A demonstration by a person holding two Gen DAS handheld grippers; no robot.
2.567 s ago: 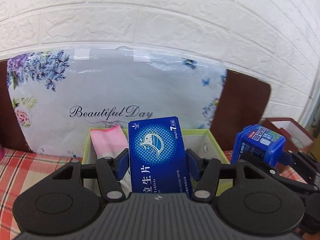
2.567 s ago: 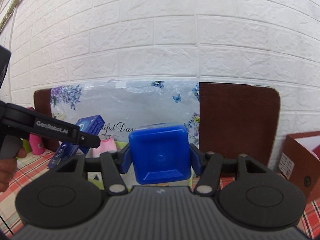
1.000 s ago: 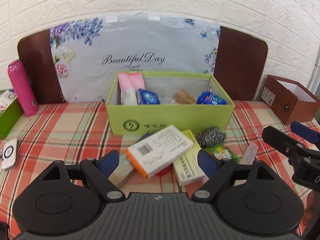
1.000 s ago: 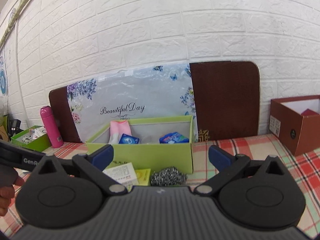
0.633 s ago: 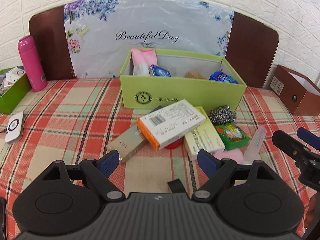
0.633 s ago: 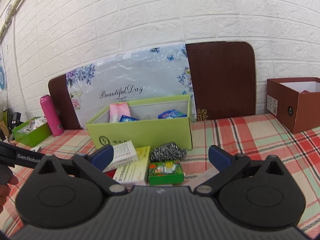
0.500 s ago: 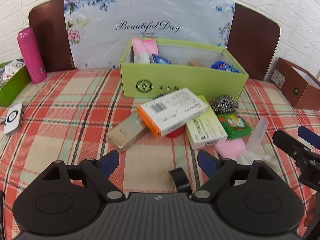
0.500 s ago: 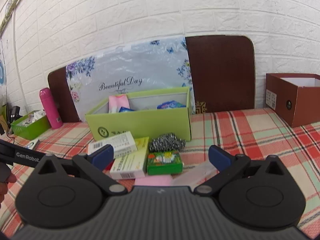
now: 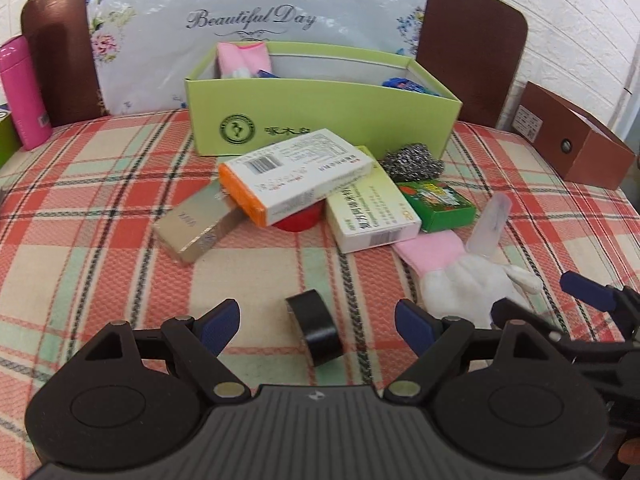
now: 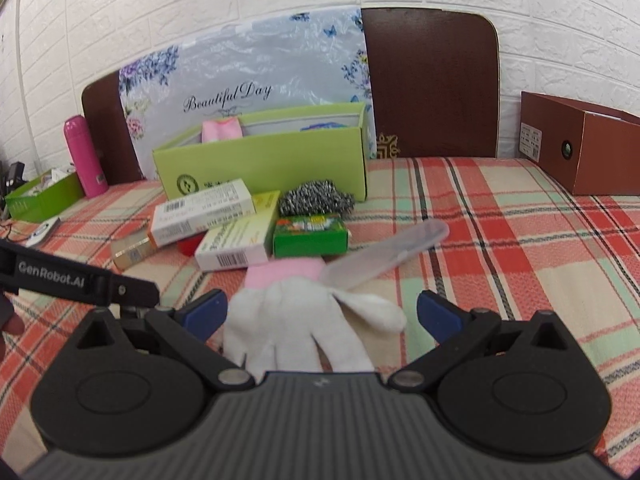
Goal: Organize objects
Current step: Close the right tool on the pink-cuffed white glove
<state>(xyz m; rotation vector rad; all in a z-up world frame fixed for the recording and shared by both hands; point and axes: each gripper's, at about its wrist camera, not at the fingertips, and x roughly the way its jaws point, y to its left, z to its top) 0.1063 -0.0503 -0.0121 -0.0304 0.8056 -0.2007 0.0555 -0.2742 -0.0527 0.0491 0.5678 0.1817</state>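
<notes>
Both tools are apart and empty. Left tool (image 9: 316, 320) is closing a bit around the tape roll (image 9: 316, 332); right tool (image 10: 322, 312) straddles the glove (image 10: 296, 328).

A: Readable text? 
B: "Beautiful Day" on floral board (image 9: 256, 20). "GenRobot.AI" on left gripper (image 9: 318, 326) arm, right wrist view.
A: Boxes? 
B: "20" on yellow-green box (image 9: 372, 216); rest illegible.

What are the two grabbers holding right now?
Nothing. The left gripper is open, with the black tape roll lying loose between its fingers. The right gripper is open around the white glove, not pinching it.
</notes>
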